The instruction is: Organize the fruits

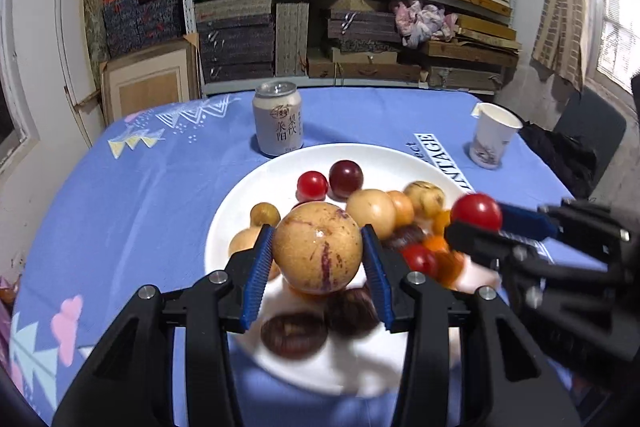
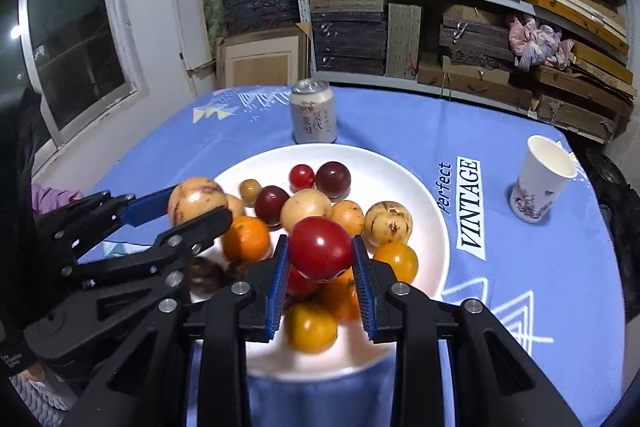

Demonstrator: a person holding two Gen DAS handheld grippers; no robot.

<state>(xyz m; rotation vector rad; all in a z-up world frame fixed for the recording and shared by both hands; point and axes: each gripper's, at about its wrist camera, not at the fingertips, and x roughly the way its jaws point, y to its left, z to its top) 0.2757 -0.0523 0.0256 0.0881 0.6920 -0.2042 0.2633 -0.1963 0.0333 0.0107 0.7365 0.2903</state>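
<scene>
Right wrist view: the blue cloth on the counter (image 2: 400, 123) carries the printed words "Perfect VINTAGE" (image 2: 468, 205), reading bottom to top at right of centre. The can (image 2: 313, 111) at upper centre stands upright; its characters are too blurred to read. The paper cup (image 2: 540, 183) at right leans slightly. The right claw (image 2: 321, 263) is clamped on a red tomato (image 2: 320, 247) above the white plate (image 2: 420, 187) of fruit; round, it shows no long axis. At left, the left claw (image 2: 200, 205) grips a speckled tan fruit (image 2: 196, 199), likewise round, over the plate's left edge.
</scene>
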